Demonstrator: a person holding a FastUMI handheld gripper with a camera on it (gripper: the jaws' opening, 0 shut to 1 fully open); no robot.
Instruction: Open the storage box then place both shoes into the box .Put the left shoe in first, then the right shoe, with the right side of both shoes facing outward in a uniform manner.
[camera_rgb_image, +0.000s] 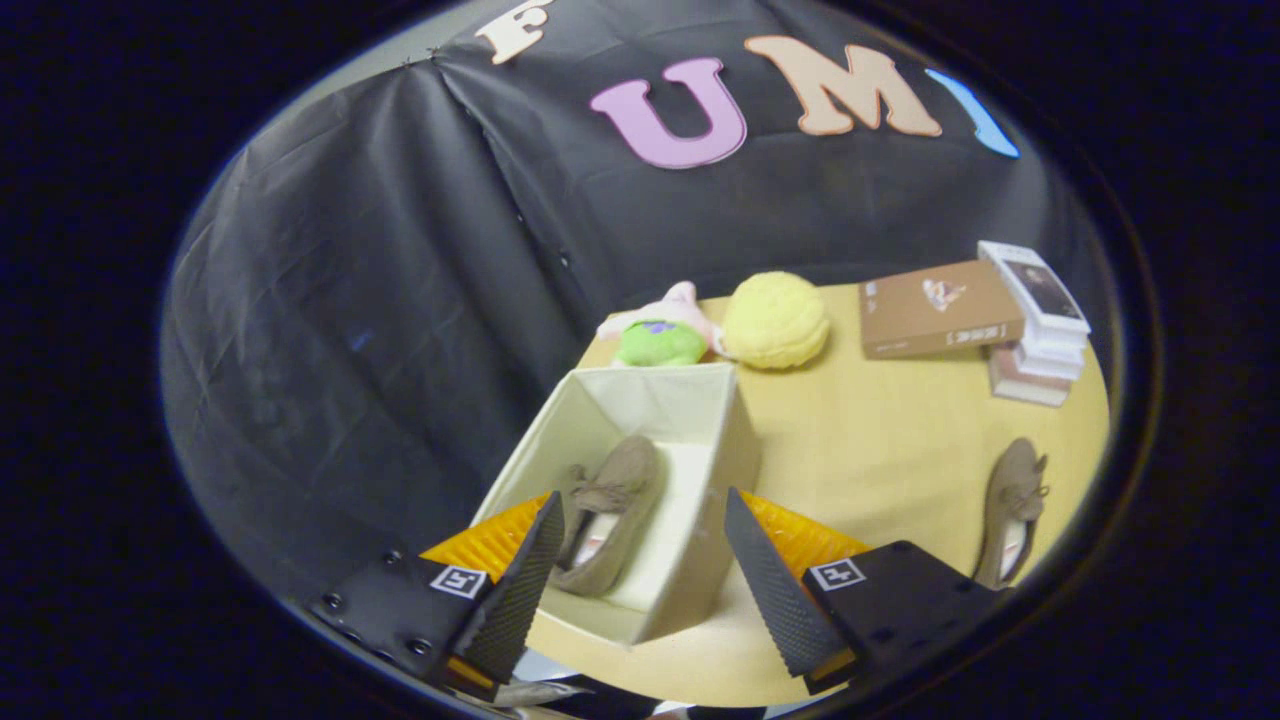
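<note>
An open cream storage box (715, 425) stands on the yellow table just ahead of my fingers. One tan shoe (612, 510) with a bow lies on its side inside the box, along the left wall. A second tan shoe (1012, 505) lies on the table well to the right of the box, beyond my right finger. My gripper (640, 545) hovers above the near end of the box, open, with nothing held between its fingers. The box's near wall shows between them.
Beyond the box sit a pink and green plush toy (662, 335) and a yellow fluffy ball (775, 320). A brown book (935, 310) and a stack of books (1040, 325) lie at the far right. Bare tabletop (880, 450) spreads between box and second shoe.
</note>
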